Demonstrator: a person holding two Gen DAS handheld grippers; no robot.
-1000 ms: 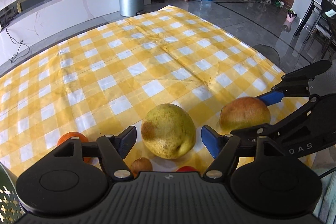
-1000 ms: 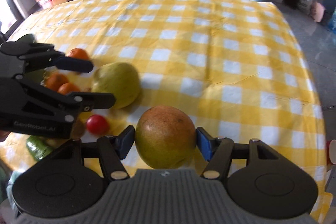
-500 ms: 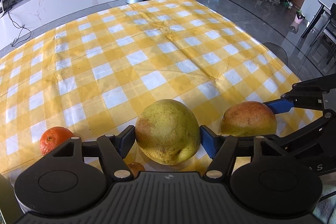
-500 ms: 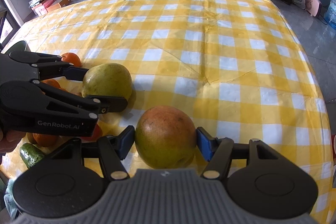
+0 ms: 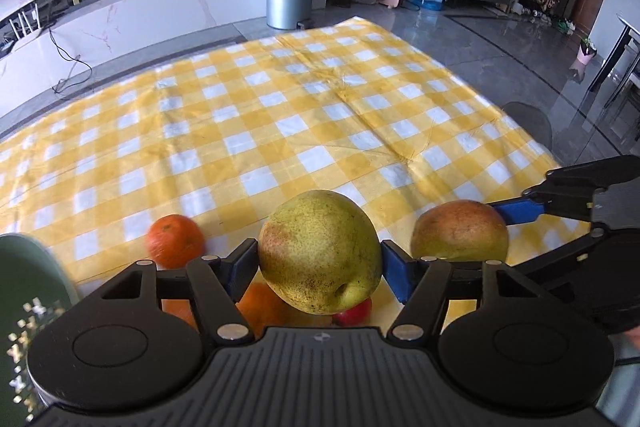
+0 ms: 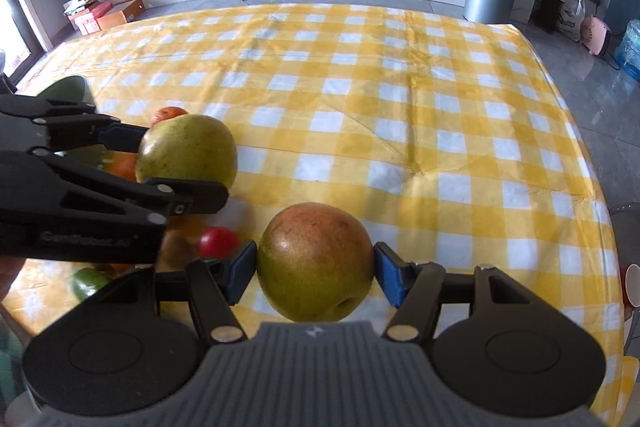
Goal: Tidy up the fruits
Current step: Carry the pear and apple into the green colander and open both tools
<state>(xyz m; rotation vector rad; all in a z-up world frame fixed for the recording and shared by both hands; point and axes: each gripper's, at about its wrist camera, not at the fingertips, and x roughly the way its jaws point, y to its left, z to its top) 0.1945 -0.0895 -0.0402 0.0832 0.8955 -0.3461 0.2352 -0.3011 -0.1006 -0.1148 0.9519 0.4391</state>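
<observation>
My left gripper (image 5: 318, 261) is shut on a yellow-green pear (image 5: 320, 247), which hangs a little above the yellow checked cloth (image 5: 280, 131). A reddish-green pear (image 6: 316, 259) sits between the blue pads of my right gripper (image 6: 316, 265), which is shut on it and holds it just off the cloth. In the left wrist view this second pear (image 5: 460, 231) shows at the right. In the right wrist view the left gripper (image 6: 176, 167) with its pear (image 6: 188, 151) is at the left. Both grippers are side by side near the table's front edge.
An orange (image 5: 175, 241) lies on the cloth left of the held pear, with more oranges (image 5: 260, 307) and a red tomato (image 6: 218, 243) below it. A green cucumber (image 6: 90, 283) lies near the front edge. A dark green container (image 5: 24, 287) stands at the left.
The left gripper's jaws have shut on the yellow-green pear and lifted it off the cloth. The right gripper has risen a little with its pear still gripped.
</observation>
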